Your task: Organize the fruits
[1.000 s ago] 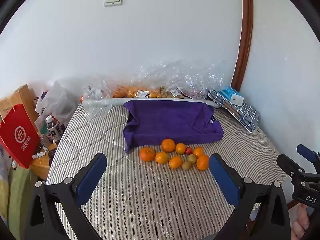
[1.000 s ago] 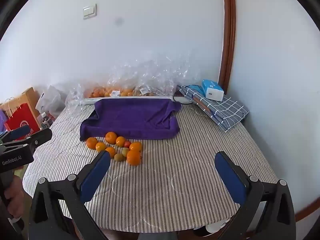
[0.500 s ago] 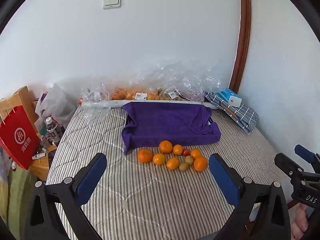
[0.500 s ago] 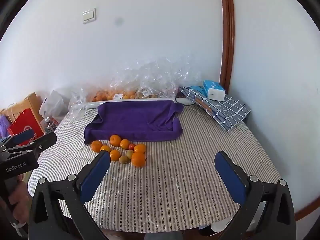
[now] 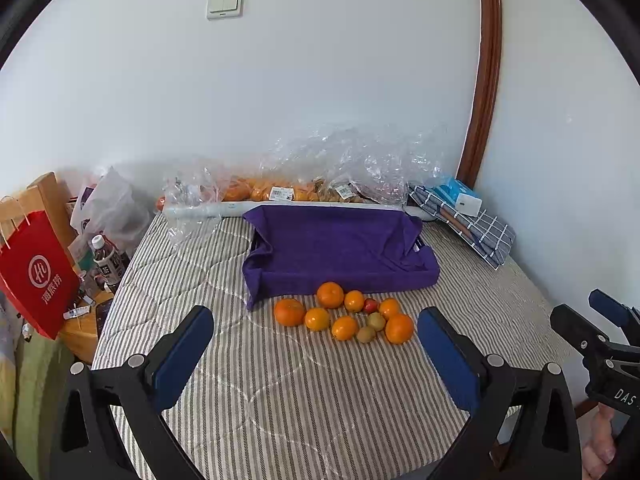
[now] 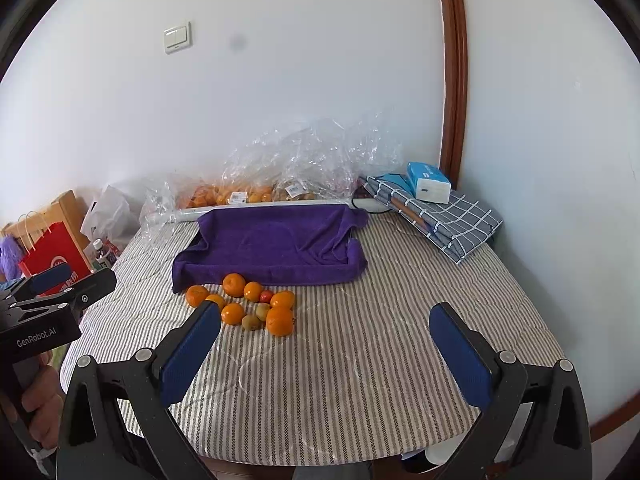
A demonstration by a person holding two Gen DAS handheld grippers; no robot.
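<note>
Fruits [image 5: 344, 316] lie in a loose cluster on the striped table cover [image 5: 280, 400], just in front of the tray draped with a purple towel [image 5: 336, 252]: several oranges, two small greenish-brown ones and one small red one [image 5: 370, 305] in their midst. My left gripper [image 5: 316, 344] hangs above the near part of the table, its blue pads spread wide with nothing between them. My right gripper [image 6: 326, 344] is likewise wide apart and holds nothing; the cluster sits ahead and to its left, one orange partly hidden behind its left pad [image 6: 192, 352]. Between grippers and fruit the cover is bare. Behind the tray, crumpled clear plastic bags [image 5: 352, 168] with more oranges line the wall. A folded checked cloth [image 6: 448, 216] with a blue-and-white box [image 6: 428, 182] on it sits at the right rear corner. Off the left edge stand a red paper bag [image 5: 36, 276] and a bottle [image 5: 106, 260].
</note>
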